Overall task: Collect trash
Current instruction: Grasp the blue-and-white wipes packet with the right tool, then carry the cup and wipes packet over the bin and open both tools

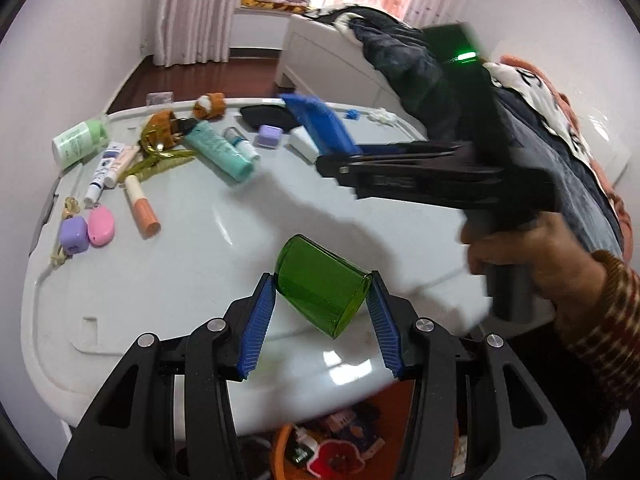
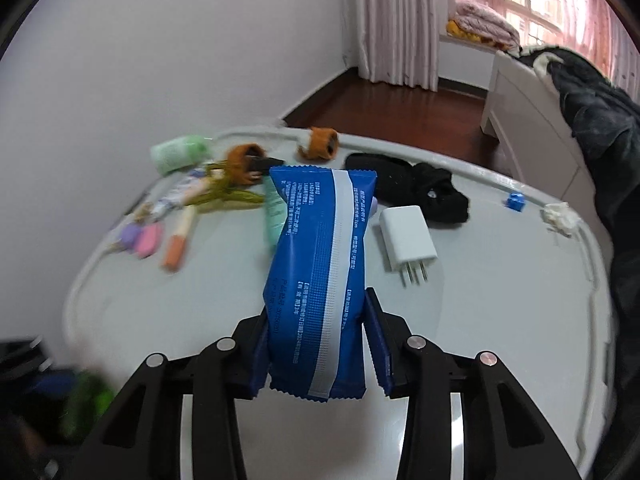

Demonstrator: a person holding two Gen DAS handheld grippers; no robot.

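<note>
Gripping a blue wrapper [image 2: 320,276] with white seam.

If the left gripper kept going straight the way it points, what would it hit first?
The left gripper is shut on the green cup, so the cup leads. Ahead lies bare white tabletop; pointing downward, it would probably meet that surface first, short of the teal tube. Depth is uncertain.

Left gripper [image 1: 322,284] and right gripper [image 2: 316,320] both angle downward — jaws part-closed, each clamping something.

Charger [image 2: 408,236] right of wrapper [image 2: 320,280]
</note>
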